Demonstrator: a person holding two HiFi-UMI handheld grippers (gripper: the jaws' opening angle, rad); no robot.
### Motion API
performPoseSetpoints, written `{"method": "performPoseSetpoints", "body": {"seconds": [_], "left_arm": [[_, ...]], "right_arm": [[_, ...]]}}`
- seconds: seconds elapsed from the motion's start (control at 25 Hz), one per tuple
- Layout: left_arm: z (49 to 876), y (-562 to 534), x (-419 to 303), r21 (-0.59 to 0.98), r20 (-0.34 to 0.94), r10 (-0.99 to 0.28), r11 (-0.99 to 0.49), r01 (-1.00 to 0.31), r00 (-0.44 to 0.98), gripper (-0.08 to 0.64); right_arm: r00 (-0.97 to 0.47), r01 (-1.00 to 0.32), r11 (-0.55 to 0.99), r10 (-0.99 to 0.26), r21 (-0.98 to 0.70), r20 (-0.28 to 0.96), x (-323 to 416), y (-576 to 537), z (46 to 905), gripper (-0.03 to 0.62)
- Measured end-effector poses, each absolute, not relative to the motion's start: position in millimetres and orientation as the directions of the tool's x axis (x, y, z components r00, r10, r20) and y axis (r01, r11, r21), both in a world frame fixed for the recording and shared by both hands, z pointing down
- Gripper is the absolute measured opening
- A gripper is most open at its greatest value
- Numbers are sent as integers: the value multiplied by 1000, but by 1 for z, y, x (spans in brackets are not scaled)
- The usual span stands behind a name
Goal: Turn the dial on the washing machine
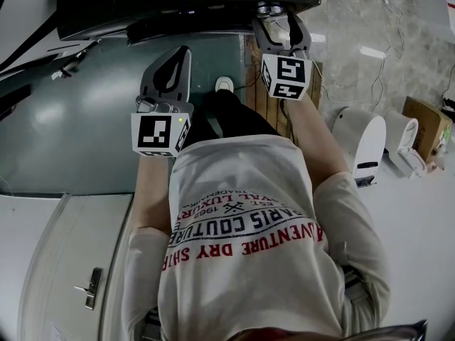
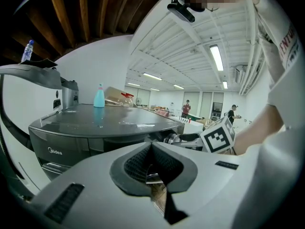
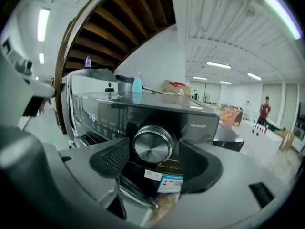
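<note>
The right gripper (image 3: 153, 157) is open, with one jaw on each side of the dial (image 3: 152, 145) and neither touching it. The dial sits near the right end of the washing machine (image 3: 109, 111) control panel. The left gripper (image 2: 151, 162) is closed and empty.

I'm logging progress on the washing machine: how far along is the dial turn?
Done: the right gripper is lined up, its open jaws flanking the dial on the washing machine without touching. In hand: nothing gripped; the left gripper is shut and empty. Left, seemingly: close on the dial and turn it.
</note>
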State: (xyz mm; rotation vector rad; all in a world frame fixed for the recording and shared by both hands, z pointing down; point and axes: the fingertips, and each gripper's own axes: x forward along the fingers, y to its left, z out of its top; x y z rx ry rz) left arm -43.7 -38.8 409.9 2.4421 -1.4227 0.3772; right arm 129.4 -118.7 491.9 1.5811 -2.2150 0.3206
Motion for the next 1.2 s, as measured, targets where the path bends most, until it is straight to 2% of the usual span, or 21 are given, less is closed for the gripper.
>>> {"method": "performPoseSetpoints", "body": {"seconds": [0.28, 0.52, 0.68, 1.0, 1.2], "left_arm": [[409, -34, -40, 118, 362, -794, -480, -869, 488, 15], [413, -30, -42, 114, 373, -793, -475, -873, 481, 15], [410, -28, -43, 98, 373, -794, -481, -871, 480, 15], [412, -27, -44, 86, 377, -792, -486, -870, 480, 15], [410, -25, -42, 77, 372, -790, -497, -864, 487, 15]], "right_arm": [[-188, -810, 380, -890, 446, 416, 122, -114, 502, 316], [-138, -795, 338, -909, 503, 393, 124, -115, 501, 276], [-150, -836, 341, -896, 431, 418, 125, -115, 500, 273], [-255, -948, 316, -832, 44, 493, 132, -119, 502, 273], [-299, -949, 309, -813, -66, 500, 134, -118, 504, 273]]}}
